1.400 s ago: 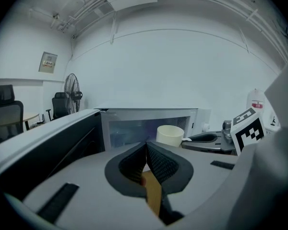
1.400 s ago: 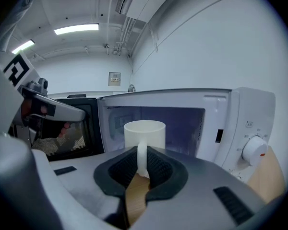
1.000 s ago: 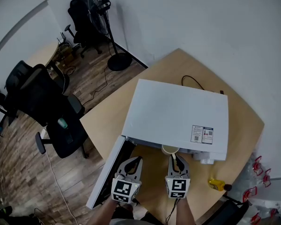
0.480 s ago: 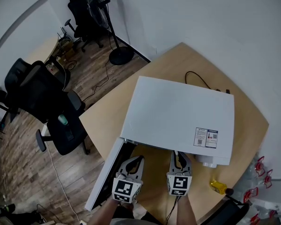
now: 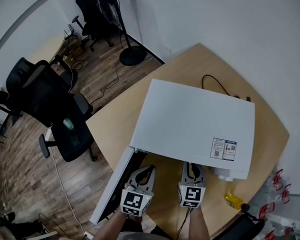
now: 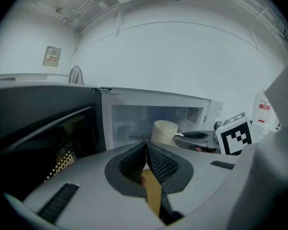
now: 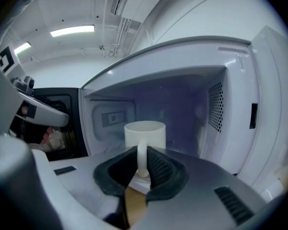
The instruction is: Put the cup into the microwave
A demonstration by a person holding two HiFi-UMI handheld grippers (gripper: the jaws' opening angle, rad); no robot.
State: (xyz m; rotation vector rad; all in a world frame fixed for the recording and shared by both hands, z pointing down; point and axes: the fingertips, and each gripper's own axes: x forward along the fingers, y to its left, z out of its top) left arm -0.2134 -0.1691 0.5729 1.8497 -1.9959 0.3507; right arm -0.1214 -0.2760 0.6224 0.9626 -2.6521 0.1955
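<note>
Inside the white microwave (image 5: 195, 121), the cream cup (image 7: 145, 133) is clamped by its handle between the jaws of the right gripper (image 7: 142, 164), with the perforated side wall (image 7: 215, 107) to its right. From the head view the cup is hidden under the microwave's top. The left gripper (image 6: 146, 150) is held just beside, jaws pressed together on nothing, next to the swung-open door (image 5: 115, 184). A yellow object (image 5: 233, 200) and a black cable (image 5: 215, 81) are seen on the wooden table (image 5: 120, 119).
</note>
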